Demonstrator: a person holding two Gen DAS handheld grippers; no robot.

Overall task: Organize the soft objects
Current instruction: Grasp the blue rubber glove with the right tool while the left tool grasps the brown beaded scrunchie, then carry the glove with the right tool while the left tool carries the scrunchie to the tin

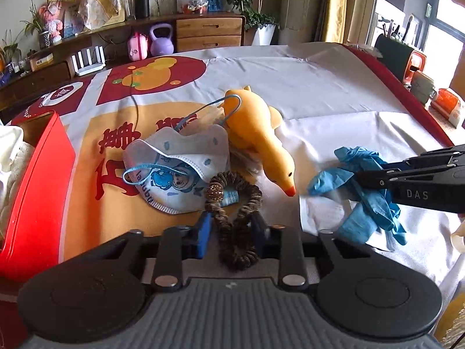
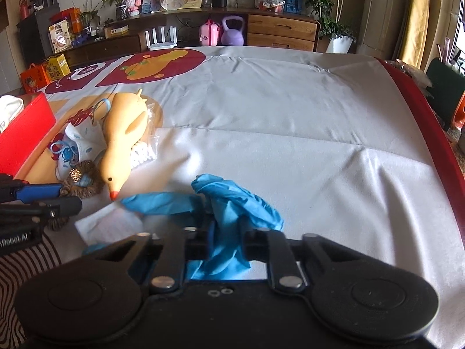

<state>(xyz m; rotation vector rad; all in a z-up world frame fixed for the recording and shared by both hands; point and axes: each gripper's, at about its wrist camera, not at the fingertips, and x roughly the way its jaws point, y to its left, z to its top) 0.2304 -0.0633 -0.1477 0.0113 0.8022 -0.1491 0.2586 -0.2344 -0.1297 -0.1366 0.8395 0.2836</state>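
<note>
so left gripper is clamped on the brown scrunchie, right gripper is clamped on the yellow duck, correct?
Not quite. The left gripper is shut on the brown scrunchie, but the right gripper grips the blue glove, not the yellow duck, which lies free on the cloth. The right wrist view shows it.

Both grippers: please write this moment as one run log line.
left gripper: shut on brown scrunchie | right gripper: shut on blue glove | red box: left of pile
</note>
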